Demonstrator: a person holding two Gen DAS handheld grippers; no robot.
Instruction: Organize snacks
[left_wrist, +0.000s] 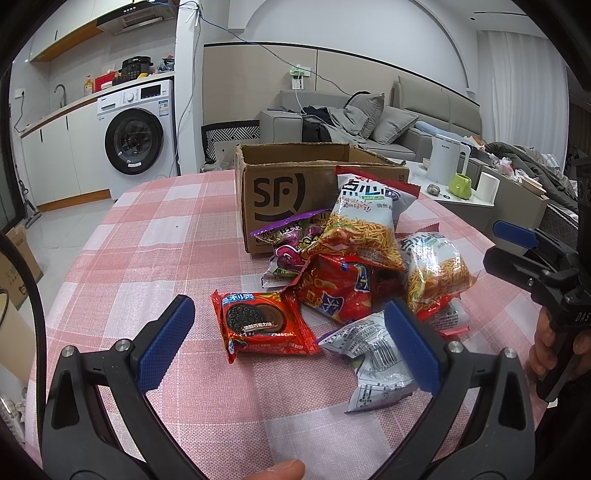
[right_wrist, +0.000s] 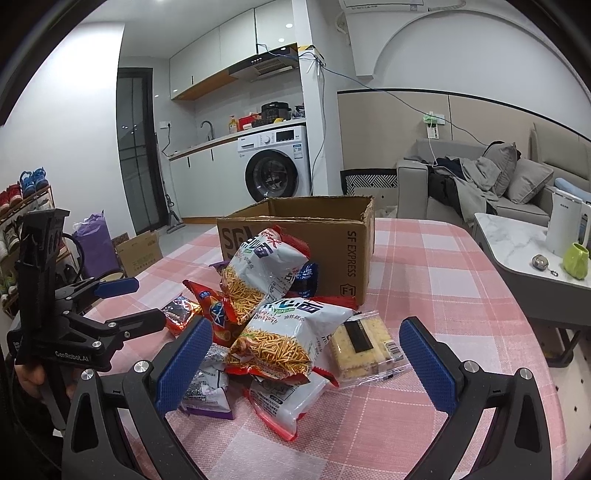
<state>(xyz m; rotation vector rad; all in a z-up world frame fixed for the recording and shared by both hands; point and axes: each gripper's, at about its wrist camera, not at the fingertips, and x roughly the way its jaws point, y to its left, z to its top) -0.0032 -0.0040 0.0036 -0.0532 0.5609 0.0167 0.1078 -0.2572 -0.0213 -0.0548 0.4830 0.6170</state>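
A pile of snack packets lies on the pink checked tablecloth (left_wrist: 155, 258) in front of an open SF cardboard box (left_wrist: 284, 184), also in the right wrist view (right_wrist: 332, 236). My left gripper (left_wrist: 291, 339) is open and empty, low over the table, with a red Oreo packet (left_wrist: 258, 323) between its fingers and a silver packet (left_wrist: 373, 365) at its right finger. My right gripper (right_wrist: 310, 365) is open and empty, around a noodle-snack bag (right_wrist: 288, 332) and a clear cracker pack (right_wrist: 364, 347). A second noodle bag (left_wrist: 362, 218) leans on the box. Red chip bags (left_wrist: 332, 288) lie in the middle.
A low side table (right_wrist: 517, 243) with a white kettle (right_wrist: 565, 225) and a green cup (right_wrist: 576, 260) stands right of the table. A grey sofa (right_wrist: 480, 184) is behind. A washing machine (left_wrist: 136, 136), floor boxes (right_wrist: 140, 251) and a shoe rack (right_wrist: 22, 206) are at the left.
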